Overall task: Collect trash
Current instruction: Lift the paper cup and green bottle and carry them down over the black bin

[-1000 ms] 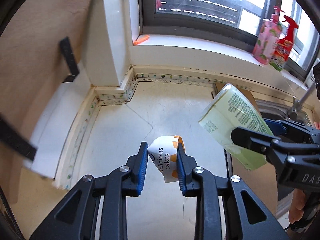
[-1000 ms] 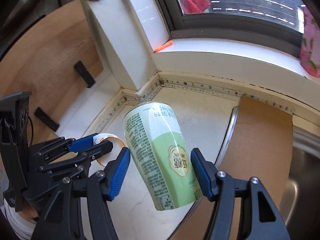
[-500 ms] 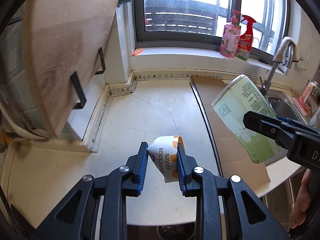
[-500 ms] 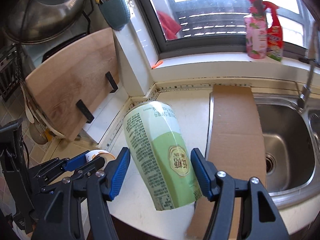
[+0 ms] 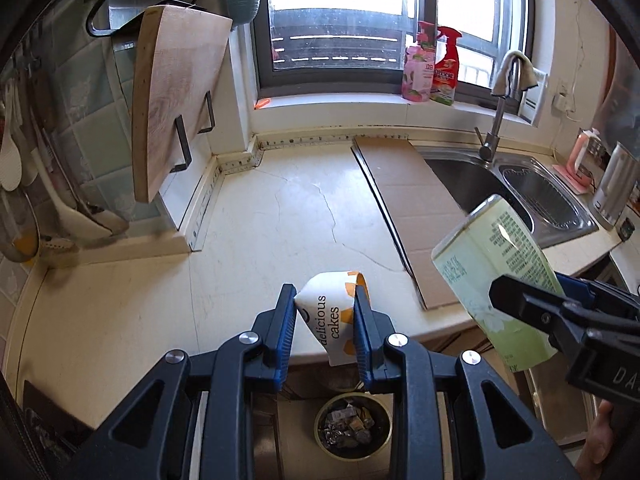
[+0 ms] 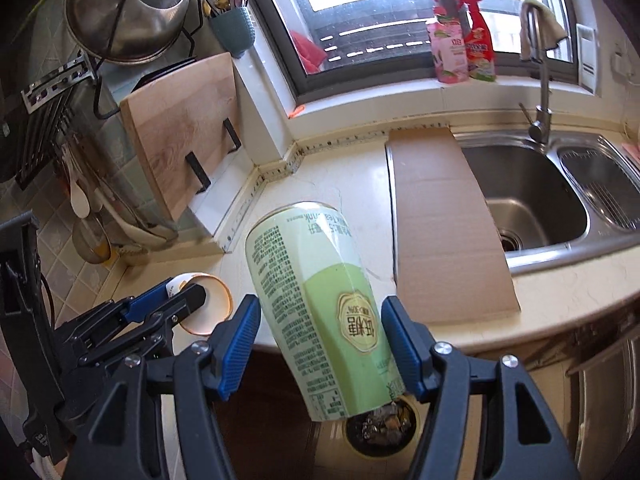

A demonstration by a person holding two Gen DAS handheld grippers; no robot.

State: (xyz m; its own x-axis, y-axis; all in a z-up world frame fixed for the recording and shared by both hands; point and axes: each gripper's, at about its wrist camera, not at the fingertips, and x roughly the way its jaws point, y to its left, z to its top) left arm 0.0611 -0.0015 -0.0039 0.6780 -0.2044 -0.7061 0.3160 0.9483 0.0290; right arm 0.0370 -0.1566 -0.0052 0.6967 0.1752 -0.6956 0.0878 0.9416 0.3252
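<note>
Left gripper (image 5: pixel 325 322) clamps squashed paper cup (image 5: pixel 330 316) printed "delicious cakes", right gripper (image 6: pixel 320 344) clamps pale green can (image 6: pixel 320 304) with Chinese text, both past counter (image 5: pixel 248 216) edge above trash bin (image 5: pixel 352 426) on floor

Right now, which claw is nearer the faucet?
Right. The right claw, holding the can, is on the faucet side; the left claw sits farther left.

Cake cup (image 5: pixel 331 316): white, orange patches, black lettering. Drink carton (image 6: pixel 324 308): pale green, gold emblem. Gripper pads (image 6: pixel 238 344): blue, ribbed.
</note>
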